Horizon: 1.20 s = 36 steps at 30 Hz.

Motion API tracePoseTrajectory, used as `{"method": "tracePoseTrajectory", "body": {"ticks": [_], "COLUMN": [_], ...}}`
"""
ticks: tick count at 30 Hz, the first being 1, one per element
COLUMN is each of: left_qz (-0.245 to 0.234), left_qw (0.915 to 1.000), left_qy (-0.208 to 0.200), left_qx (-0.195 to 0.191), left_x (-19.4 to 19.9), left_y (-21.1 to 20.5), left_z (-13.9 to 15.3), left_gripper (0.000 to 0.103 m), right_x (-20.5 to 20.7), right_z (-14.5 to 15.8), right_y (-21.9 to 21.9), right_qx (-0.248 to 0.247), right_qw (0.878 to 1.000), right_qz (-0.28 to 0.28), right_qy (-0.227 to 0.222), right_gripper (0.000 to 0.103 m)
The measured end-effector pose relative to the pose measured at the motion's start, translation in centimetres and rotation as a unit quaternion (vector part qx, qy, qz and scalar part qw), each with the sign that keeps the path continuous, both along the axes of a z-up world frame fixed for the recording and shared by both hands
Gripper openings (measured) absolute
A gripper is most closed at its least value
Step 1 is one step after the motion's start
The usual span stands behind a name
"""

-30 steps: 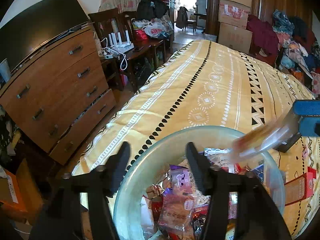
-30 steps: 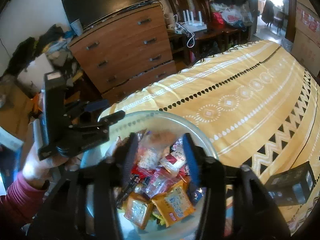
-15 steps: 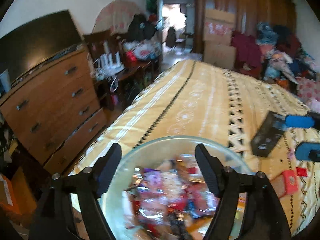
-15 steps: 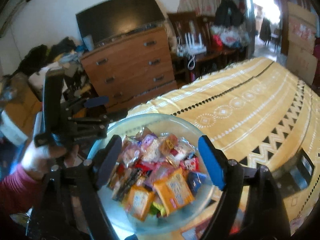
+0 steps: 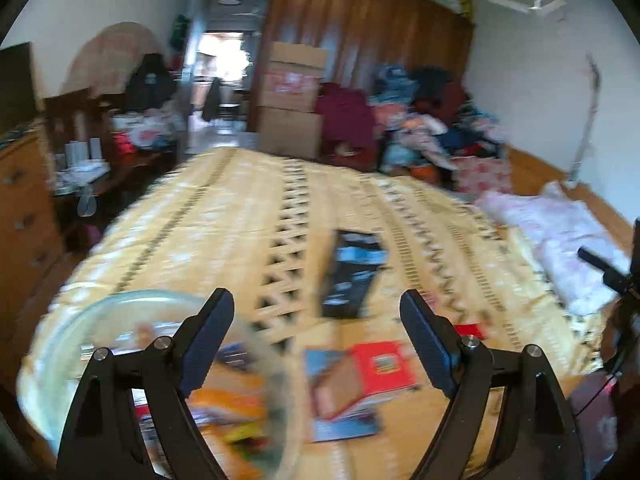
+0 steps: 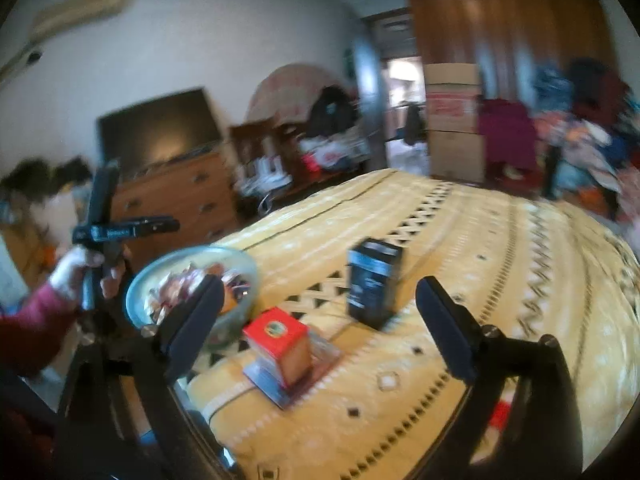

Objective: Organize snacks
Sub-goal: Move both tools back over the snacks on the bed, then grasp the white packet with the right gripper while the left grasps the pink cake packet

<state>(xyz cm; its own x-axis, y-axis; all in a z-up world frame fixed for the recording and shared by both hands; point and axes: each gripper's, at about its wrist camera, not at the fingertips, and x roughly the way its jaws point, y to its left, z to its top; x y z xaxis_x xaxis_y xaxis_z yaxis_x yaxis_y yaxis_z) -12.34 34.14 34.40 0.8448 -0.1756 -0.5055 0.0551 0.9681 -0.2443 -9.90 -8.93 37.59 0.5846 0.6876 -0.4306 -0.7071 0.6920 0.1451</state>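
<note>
In the right wrist view, a hand [image 6: 78, 270] in a red sleeve [image 6: 28, 328] at the far left holds the left claw [image 6: 160, 224] above the floor beside the bed. Just right of it, at the near corner of the bed's yellow patterned cover [image 6: 500, 264], stands a glass bowl [image 6: 138, 294] heaped with wrapped snacks [image 6: 180, 284]. Right of the bowl a red-topped box [image 6: 280, 340] sits on a flat blue-edged packet [image 6: 266, 384], and farther right a black box [image 6: 374, 280] stands upright, apart from both.

The right claw [image 6: 316, 332] is empty and its jaws are opening, already wide apart, framing the red-topped box and the black box.

In the left wrist view the left claw [image 5: 316, 340] is also empty with jaws opening wide; the bowl [image 5: 72, 320] lies blurred behind its left finger, the red-topped box [image 5: 384, 364] lies between the fingers, and the black box [image 5: 352, 276] beyond.
</note>
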Motion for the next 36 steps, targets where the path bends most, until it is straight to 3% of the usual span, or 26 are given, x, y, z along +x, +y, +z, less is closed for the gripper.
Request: {"method": "tracePoseTrajectory", "body": {"ticks": [5,8,14,19,21,23,24,26,28,34,35,36], "left_qz": [-0.054,-0.08,-0.133,-0.161,-0.158,-0.152,-0.149,-0.144,-0.141,-0.152,-0.152,-0.152], "left_qw": [0.9982,0.9962,0.9877,0.9798,0.9782,0.9766,0.9755,0.9745,0.9739,0.972,0.9715,0.971], "left_qy": [-0.018,-0.002,0.063,0.117,0.134,0.151,0.161,0.17,0.176,0.177,0.18,0.183], "left_qx": [-0.021,-0.035,-0.053,-0.021,-0.016,-0.016,-0.021,-0.026,-0.027,-0.03,-0.027,-0.022], "left_x": [1.9,4.5,7.7,8.6,9.3,9.9,10.2,10.8,11.1,11.8,11.9,12.0], "left_y": [-6.2,-10.3,-18.7,-24.7,-25.7,-26.0,-26.1,-26.3,-26.4,-27.3,-27.4,-27.4], "left_z": [0.1,-2.0,-8.6,-14.7,-16.8,-18.3,-19.1,-20.4,-21.2,-22.6,-22.9,-23.1], "left_gripper": [0.093,0.095,0.095,0.095,0.095,0.095,0.095,0.095,0.095,0.095,0.095,0.095], "right_x": [-1.2,-0.3,1.9,7.2,10.1,13.0,14.0,16.8,20.1,28.1,29.0,29.7], "right_z": [-0.4,-2.5,-10.4,-17.5,-20.1,-22.5,-23.2,-24.8,-26.0,-28.2,-29.0,-30.2], "right_y": [-6.2,-8.6,-11.7,-14.2,-14.2,-14.5,-14.8,-16.5,-17.0,-13.7,-12.7,-11.7], "right_qx": [0.034,0.04,-0.005,-0.038,-0.065,-0.139,-0.151,-0.13,-0.128,-0.123,-0.145,-0.199], "right_qw": [0.997,0.994,0.982,0.972,0.968,0.962,0.958,0.952,0.947,0.945,0.938,0.925], "right_qz": [-0.065,-0.103,-0.167,-0.153,-0.145,-0.155,-0.164,-0.179,-0.185,-0.131,-0.106,-0.099], "right_qy": [-0.004,0.02,0.088,0.176,0.193,0.178,0.181,0.211,0.227,0.274,0.296,0.31], "right_gripper": [0.101,0.101,0.101,0.1,0.099,0.094,0.091,0.085,0.069,0.065,0.064,0.064]}}
